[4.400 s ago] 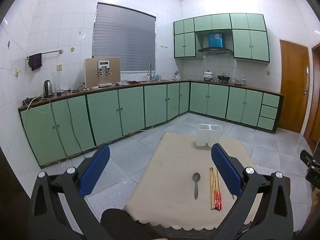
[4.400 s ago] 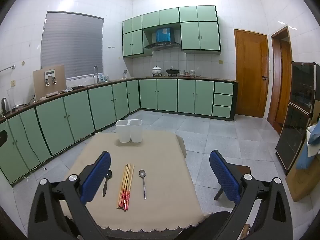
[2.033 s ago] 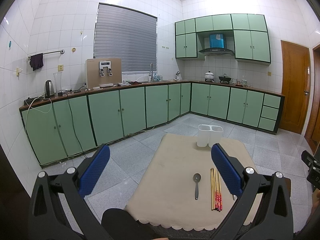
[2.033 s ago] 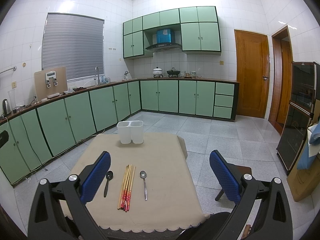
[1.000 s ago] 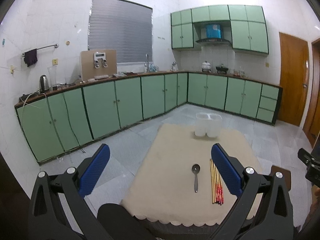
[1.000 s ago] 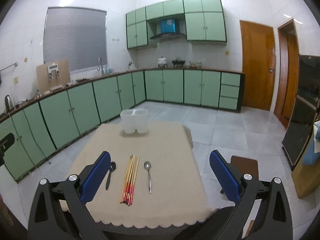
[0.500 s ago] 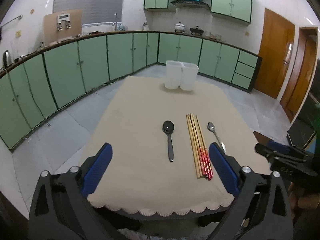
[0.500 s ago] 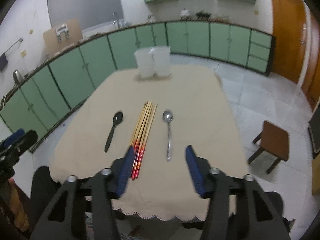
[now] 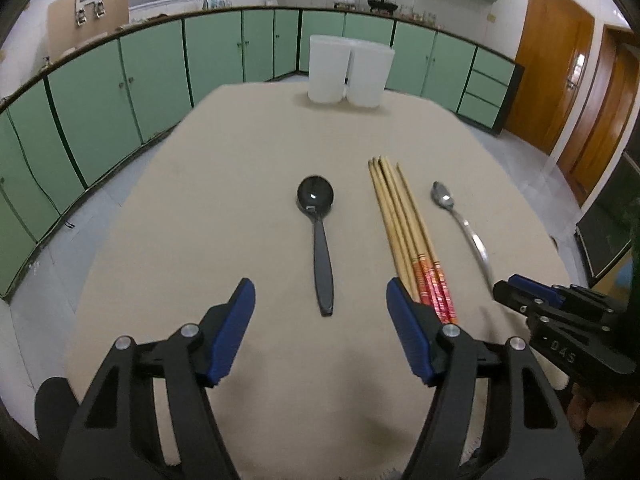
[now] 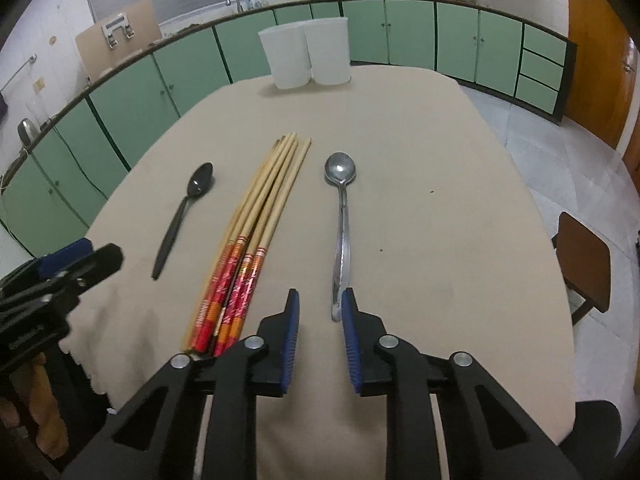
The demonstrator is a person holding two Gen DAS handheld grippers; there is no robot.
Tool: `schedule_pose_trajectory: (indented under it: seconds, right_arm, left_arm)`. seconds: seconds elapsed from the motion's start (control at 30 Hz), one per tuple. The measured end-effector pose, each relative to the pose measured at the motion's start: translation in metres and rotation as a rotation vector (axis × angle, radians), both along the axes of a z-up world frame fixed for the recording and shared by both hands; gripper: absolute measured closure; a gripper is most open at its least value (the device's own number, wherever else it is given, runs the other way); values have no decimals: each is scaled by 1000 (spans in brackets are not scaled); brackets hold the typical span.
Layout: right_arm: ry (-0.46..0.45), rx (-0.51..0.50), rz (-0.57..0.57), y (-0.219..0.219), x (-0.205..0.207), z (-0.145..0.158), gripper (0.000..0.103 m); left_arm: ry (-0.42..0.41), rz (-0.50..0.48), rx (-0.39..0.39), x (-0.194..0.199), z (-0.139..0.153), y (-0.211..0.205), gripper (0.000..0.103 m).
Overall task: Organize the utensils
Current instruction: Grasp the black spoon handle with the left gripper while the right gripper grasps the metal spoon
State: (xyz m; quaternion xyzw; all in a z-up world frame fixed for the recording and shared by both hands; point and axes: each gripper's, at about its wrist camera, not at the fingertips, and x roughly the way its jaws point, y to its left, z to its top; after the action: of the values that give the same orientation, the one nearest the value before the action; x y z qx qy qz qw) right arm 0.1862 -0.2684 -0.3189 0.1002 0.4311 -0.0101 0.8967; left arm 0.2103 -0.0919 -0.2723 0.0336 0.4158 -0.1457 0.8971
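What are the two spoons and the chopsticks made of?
Black spoon: likely plastic; uniform glossy black with one soft highlight. Silver spoon: metal, probably stainless; bright mirror-like sheen. Chopsticks: apparently bamboo or wood; pale matte shafts, with red-orange painted or wrapped handle ends.

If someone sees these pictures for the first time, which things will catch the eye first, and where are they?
The bundle of chopsticks with red ends lies in the middle of the beige table, between a black spoon and a metal spoon. The right hand-held gripper, partly closed, hovers at the metal spoon's handle end. A white twin-cup holder stands at the far edge.
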Motion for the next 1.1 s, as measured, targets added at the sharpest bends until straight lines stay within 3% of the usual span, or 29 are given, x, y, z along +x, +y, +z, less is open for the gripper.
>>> schedule_pose_trajectory:
  seconds: [0.37,0.67,0.77,0.83,0.87,1.1]
  right_arm:
    - [18,-19,3,-6,13,-14,82]
    - [17,-15,-11,-9,14,-13,84]
    - [14,-28,-13,-7,14,-14,88]
    - [13,-19,-16,-8,14,-14,93]
    - [13,-11,-19,-9,14,-14,94]
    - [-27,-10,-12,-9,10,11,94]
  left_arm:
    - [88,2,29,17,-34,-6,54]
    - [47,-3,49,16,-35,-11,57]
    - [36,-9,53,14,-34,-11,67]
    - [37,-19,44,14,-33,-12,89]
    - [43,-24,34,14,-32,-11,92]
    - [12,-22,-4,11,-3,-4,92]
